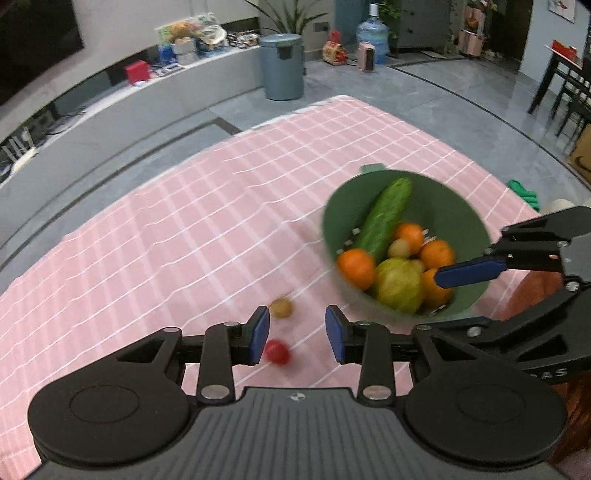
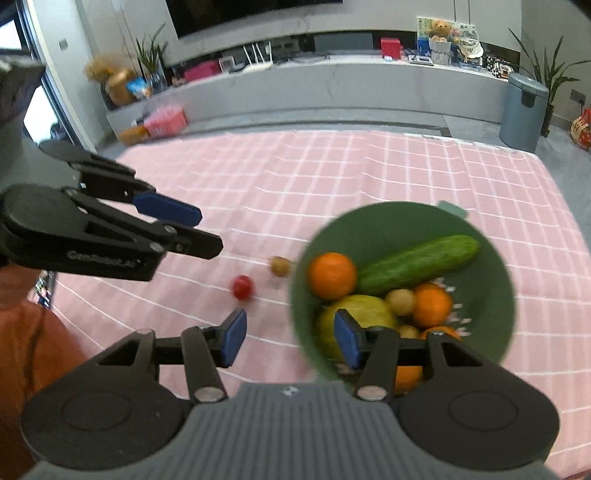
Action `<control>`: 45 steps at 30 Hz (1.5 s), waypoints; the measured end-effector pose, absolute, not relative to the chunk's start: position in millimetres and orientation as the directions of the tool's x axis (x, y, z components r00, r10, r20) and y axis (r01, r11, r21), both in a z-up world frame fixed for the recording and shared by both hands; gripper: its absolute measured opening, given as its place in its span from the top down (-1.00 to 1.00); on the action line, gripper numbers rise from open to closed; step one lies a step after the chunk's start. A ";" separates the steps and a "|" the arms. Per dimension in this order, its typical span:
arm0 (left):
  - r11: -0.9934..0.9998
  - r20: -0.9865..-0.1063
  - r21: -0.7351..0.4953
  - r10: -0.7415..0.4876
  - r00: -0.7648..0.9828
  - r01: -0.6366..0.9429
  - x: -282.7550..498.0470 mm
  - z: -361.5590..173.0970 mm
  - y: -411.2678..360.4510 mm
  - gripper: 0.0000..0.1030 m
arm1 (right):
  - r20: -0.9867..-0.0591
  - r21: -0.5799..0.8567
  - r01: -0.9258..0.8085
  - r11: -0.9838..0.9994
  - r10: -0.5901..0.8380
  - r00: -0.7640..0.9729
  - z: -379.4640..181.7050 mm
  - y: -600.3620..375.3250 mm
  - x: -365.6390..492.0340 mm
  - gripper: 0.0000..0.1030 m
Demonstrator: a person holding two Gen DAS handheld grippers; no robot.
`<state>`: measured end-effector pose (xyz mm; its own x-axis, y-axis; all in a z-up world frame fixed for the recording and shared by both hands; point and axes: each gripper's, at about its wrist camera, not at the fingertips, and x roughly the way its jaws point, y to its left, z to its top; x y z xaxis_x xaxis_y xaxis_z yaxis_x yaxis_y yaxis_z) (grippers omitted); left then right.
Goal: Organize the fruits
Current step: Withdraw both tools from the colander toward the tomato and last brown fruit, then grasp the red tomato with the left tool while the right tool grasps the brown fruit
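Nearest in the left wrist view, the left gripper [image 1: 297, 338] hangs over the near part of the pink checked tablecloth [image 1: 184, 229], its blue-padded fingers spread and holding nothing. A small red fruit [image 1: 277, 352] lies on the cloth between them, close to the left pad, and a small brownish fruit [image 1: 281, 308] lies just beyond it; both are blurred and sit loose outside the bowl. To their right stands the green colander bowl [image 1: 443, 206], toward the cloth's right edge, holding a cucumber [image 1: 386, 218] leaning along its far wall, several oranges [image 1: 356, 267], a large yellow-green fruit [image 1: 400, 284] and a small pale one. The right gripper [image 2: 290, 338] has its fingers spread too, straddling the bowl's near-left rim: one pad is over the cloth, the other over the yellow-green fruit inside; whether it touches the fruit cannot be told. Farther off, beyond the cloth's far edge, a grey bin [image 1: 282, 66] stands on the floor beside a long low bench [image 2: 332, 77] cluttered with boxes, with a water jug [image 1: 372, 35] farther along.
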<state>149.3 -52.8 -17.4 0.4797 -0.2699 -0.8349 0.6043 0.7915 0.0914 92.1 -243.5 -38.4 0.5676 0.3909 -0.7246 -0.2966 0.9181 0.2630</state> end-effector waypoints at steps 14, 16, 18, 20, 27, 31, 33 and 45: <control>0.853 -0.826 0.043 -0.263 0.499 0.520 143.3 -62.4 -6.6 0.18 | -0.706 0.098 -0.347 0.933 0.311 0.636 -66.5 -176.2 80.6 0.22; 0.854 -0.829 0.029 -0.270 0.490 0.520 146.1 -67.1 -6.0 0.18 | -0.710 0.066 -0.353 0.933 0.293 0.641 -69.8 -172.9 84.9 0.22; 0.853 -0.833 0.020 -0.275 0.481 0.522 149.6 -71.8 -6.5 0.18 | -0.713 0.034 -0.362 0.932 0.276 0.645 -70.2 -172.4 91.2 0.22; 0.850 -0.838 0.013 -0.278 0.470 0.527 154.2 -76.9 -7.3 0.18 | -0.714 0.013 -0.372 0.928 0.269 0.646 -69.7 -171.7 97.1 0.22; 0.848 -0.846 -0.029 -0.303 0.439 0.529 170.5 -95.9 -5.5 0.18 | -0.710 -0.078 -0.456 0.886 0.272 0.650 -69.5 -170.2 119.0 0.22; 0.848 -0.840 -0.071 -0.334 0.428 0.524 174.4 -105.9 0.4 0.18 | -0.697 -0.087 -0.454 0.887 0.272 0.663 -70.8 -173.7 129.6 0.22; 0.847 -0.837 -0.085 -0.347 0.424 0.525 176.0 -109.8 0.6 0.18 | -0.691 -0.057 -0.430 0.901 0.276 0.669 -73.5 -177.3 135.2 0.22; 0.832 -0.844 -0.067 -0.341 0.413 0.550 179.3 -126.6 -18.2 0.09 | -0.636 -0.007 -0.361 0.932 0.275 0.721 -81.1 -181.3 141.4 0.22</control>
<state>179.3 -18.2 -126.6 0.4132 -0.3410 -0.8444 0.5503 0.8323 -0.0669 141.4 -181.3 -81.1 0.7215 0.2749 -0.6356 -0.3614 0.9324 -0.0071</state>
